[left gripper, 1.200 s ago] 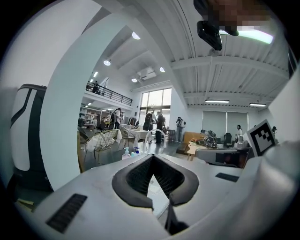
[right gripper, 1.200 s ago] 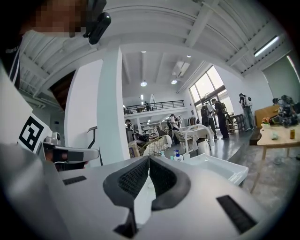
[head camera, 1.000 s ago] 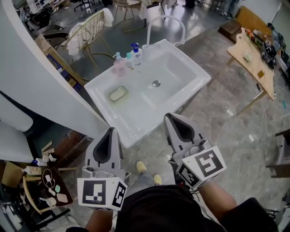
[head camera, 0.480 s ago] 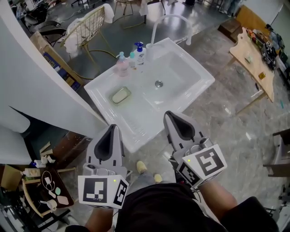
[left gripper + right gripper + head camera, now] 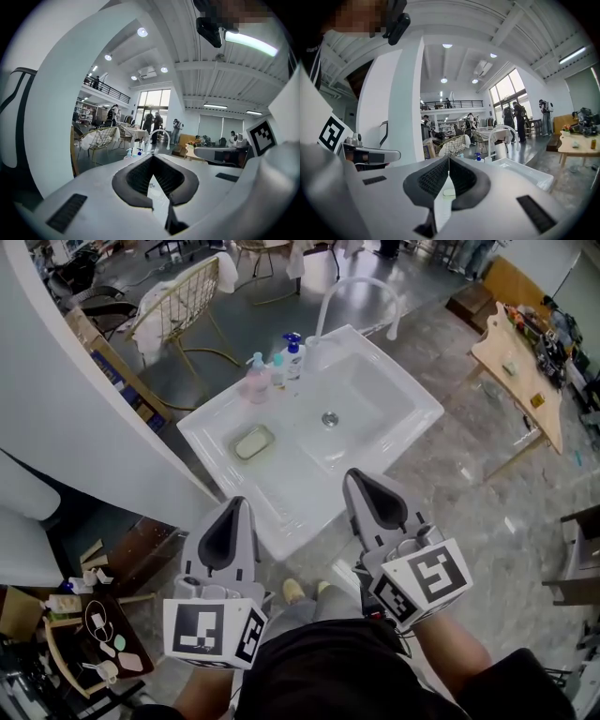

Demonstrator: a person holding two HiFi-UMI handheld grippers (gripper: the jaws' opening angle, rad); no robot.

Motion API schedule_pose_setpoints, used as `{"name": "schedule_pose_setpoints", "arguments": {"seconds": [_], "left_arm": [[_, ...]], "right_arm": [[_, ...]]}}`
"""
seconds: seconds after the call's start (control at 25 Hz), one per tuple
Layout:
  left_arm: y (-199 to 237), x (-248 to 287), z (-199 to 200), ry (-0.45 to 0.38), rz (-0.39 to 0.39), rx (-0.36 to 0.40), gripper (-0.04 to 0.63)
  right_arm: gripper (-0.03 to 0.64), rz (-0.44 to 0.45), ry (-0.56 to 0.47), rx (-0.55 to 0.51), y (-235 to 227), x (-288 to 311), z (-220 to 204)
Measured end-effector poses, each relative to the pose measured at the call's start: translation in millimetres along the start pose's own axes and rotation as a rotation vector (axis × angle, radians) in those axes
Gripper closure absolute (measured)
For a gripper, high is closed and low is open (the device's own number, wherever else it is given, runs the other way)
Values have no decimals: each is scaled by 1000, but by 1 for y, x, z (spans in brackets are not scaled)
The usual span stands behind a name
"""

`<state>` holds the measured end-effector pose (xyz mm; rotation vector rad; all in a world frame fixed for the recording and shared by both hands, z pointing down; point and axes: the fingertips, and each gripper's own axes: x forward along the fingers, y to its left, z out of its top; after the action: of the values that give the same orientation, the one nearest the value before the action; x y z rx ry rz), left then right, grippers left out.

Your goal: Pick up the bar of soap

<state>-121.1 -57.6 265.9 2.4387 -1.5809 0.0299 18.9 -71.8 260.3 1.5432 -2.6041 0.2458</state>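
The pale cream-green bar of soap (image 5: 253,442), a rounded rectangle with a smooth top, lies flat on the left ledge of the white rectangular ceramic sink (image 5: 281,507) (a pink pump bottle (image 5: 255,381) stands behind it). The grey left gripper (image 5: 232,504) and right gripper (image 5: 355,476) hover by the sink's near edge, well apart from the soap. Each has its jaws pressed together on nothing.

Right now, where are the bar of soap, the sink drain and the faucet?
bar of soap (image 5: 253,442): head view, middle of its top face.
drain (image 5: 329,418): head view, centre of the metal ring in the basin.
faucet (image 5: 364,280): head view, top of the white arch.
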Motion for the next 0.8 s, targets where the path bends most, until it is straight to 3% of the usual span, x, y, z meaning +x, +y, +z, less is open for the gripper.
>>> {"name": "schedule_pose_setpoints", "arguments": {"seconds": [0.48, 0.8], "left_arm": [[8, -1, 6, -21, 32, -1, 592], [8, 29, 9, -8, 59, 4, 592]], "right_arm": [[607, 13, -11, -9, -1, 6, 7], [607, 22, -4, 8, -31, 25, 9]]}}
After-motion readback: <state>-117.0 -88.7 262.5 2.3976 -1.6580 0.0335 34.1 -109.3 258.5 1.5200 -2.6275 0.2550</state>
